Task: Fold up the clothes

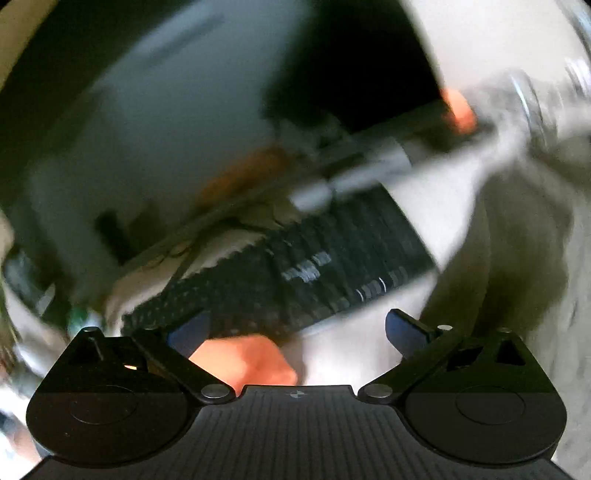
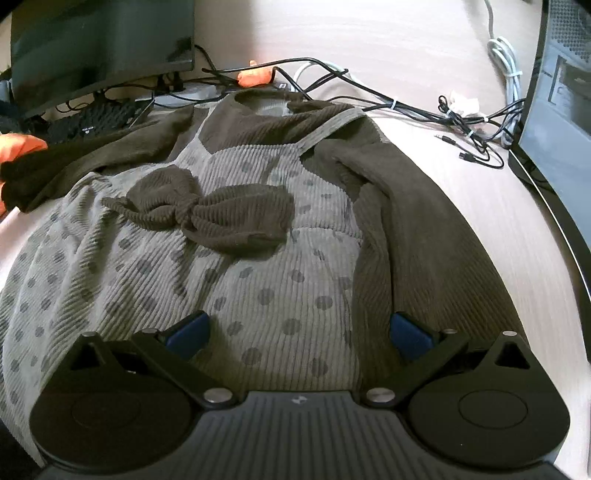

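A ribbed grey garment (image 2: 229, 258) with dark dots, dark brown sleeves and a brown bow (image 2: 207, 214) lies flat on the pale table (image 2: 369, 33). My right gripper (image 2: 297, 332) is open just above its lower part, with its right finger (image 2: 410, 334) over the brown right sleeve (image 2: 413, 236). My left gripper (image 1: 295, 330) is open and empty. Its view is badly blurred and shows a black keyboard (image 1: 332, 258) ahead and a brown part of the garment (image 1: 517, 240) at right.
A monitor (image 2: 99, 48) stands at the back left, with a keyboard (image 2: 92, 118) under it. Black and white cables (image 2: 369, 92) run across the back. A dark computer case (image 2: 561, 110) stands at right. Orange objects (image 2: 255, 75) lie at the back and left edge.
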### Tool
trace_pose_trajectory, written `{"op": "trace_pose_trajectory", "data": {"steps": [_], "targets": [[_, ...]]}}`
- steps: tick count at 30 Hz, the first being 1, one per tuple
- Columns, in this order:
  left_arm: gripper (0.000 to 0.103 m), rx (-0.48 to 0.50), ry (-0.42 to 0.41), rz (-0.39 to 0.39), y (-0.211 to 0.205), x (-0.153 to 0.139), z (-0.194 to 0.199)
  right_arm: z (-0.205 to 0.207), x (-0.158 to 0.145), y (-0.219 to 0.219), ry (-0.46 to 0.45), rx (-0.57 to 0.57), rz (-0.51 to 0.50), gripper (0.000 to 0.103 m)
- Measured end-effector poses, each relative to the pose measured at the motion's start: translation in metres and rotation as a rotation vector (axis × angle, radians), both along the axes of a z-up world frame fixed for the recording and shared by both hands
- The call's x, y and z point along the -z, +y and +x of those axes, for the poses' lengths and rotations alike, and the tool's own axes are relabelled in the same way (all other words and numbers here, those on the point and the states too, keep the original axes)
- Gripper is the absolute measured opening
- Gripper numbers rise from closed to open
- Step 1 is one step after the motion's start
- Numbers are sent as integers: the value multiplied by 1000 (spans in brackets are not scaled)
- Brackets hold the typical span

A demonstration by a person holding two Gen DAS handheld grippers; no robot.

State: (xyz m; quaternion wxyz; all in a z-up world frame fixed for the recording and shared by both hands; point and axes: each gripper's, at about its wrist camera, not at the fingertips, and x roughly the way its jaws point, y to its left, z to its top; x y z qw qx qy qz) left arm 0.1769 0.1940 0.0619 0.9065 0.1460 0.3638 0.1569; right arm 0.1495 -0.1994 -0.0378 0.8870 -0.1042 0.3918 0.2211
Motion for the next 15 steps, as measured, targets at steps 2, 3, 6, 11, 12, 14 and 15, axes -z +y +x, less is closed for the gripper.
{"op": "trace_pose_trajectory", "data": {"steps": [2, 3, 6, 11, 12, 14, 15], "targets": [[103, 49, -48, -170, -3, -17, -10, 6, -11, 2, -5, -31, -63, 103], [103, 86, -60, -250, -9, -22, -15, 9, -17, 3, -8, -47, -97, 103], [103, 234, -39, -445, -47, -14, -23, 14, -35, -2, -127, -64, -232, 103], [103, 363, 61, -600, -115, 32, -22, 47, -30, -4, -141, -176, -490, 103], [103, 370, 84, -604, -124, 41, -20, 53, -29, -5, -144, -199, -541, 103], [103, 359, 133, -612, -134, 58, -19, 73, -28, -1, -224, -256, -708, 103], [103, 351, 152, -624, -137, 64, -18, 87, -31, 2, -327, -240, -833, 103]]}}
